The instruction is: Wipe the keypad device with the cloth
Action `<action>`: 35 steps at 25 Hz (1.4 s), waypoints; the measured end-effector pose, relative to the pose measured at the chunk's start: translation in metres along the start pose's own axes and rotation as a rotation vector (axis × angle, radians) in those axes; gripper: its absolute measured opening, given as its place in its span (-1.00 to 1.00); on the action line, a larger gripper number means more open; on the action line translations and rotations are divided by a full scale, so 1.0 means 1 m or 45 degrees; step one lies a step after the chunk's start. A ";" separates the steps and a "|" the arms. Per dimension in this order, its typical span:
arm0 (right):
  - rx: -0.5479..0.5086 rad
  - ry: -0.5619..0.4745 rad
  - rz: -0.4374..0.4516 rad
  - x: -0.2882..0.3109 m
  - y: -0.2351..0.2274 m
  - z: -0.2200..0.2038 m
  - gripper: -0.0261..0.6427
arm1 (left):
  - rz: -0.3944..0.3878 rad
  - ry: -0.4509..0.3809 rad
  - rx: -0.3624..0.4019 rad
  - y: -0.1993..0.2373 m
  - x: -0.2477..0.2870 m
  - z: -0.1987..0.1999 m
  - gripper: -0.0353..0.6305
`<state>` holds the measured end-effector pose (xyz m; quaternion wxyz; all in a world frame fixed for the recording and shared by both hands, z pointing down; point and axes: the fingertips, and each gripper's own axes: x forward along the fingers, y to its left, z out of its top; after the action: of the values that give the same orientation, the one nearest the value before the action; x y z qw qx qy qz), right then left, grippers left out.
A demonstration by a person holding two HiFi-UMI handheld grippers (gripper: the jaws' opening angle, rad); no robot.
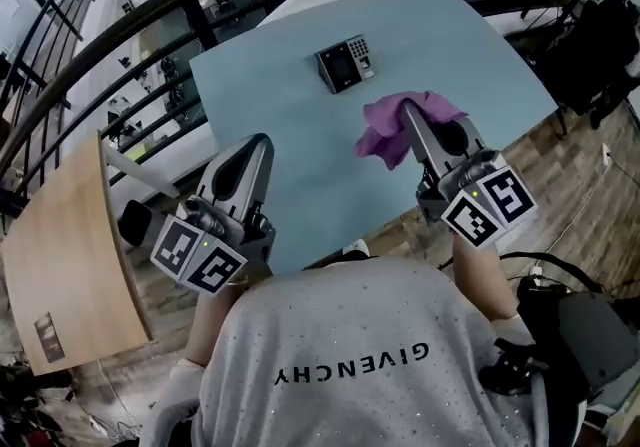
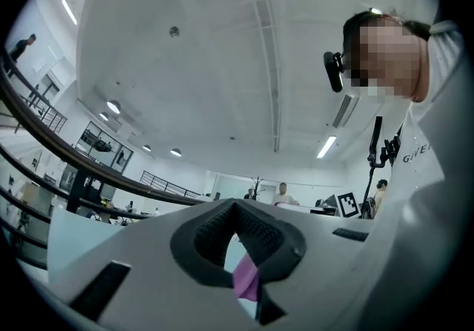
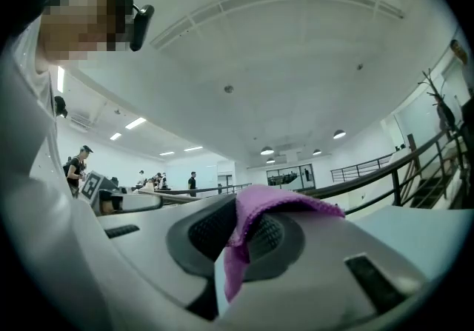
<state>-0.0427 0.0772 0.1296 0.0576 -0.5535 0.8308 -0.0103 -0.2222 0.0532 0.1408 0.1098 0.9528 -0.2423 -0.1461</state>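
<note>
We see a big blue table (image 1: 300,95) in front of us. It is the biggest thing here, and the job is done on it

Next come the two grippers. The right gripper (image 1: 410,113) is squeezed tight on the cloth (image 1: 385,130). In the right gripper view the purple cloth hangs over one jaw and down through the crack between them. The left gripper (image 1: 260,143) is down by our left side. Its jaws are pressed together and we think it holds nothing. A bit of purple shows through the thin slit, but we think that is just the cloth farther off

The cloth is bunched up and held above the table, near the keypad device (image 1: 346,63) but not touching it

The keypad device is the smallest thing. It sits flat, farther back on the table, all by itself

So we think the cloth is picked up and ready. No wiping is going on yet. We need to bring the cloth over and rub the keypad device

We see no boxes, bowls or bins, so nothing is inside anything
</note>
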 end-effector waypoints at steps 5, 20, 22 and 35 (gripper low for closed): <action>0.049 -0.052 0.017 0.051 -0.072 -0.007 -0.88 | 0.046 -0.023 -0.112 0.037 0.053 -0.030 -0.89; -0.257 0.245 0.335 0.222 -0.175 -0.140 -0.88 | 0.282 0.276 -0.193 0.139 0.171 -0.135 -0.89; -0.285 0.284 0.353 0.248 -0.165 -0.167 -0.88 | 0.351 0.271 -0.229 0.158 0.162 -0.142 -0.89; -0.255 0.459 0.229 0.293 -0.204 -0.282 -0.88 | 0.501 0.387 -0.386 0.181 0.147 -0.210 -0.89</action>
<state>0.0032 -0.2844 0.4014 -0.1464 -0.4693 0.8706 -0.0214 -0.1066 -0.1461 0.3547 0.3121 0.8713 -0.3786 -0.0121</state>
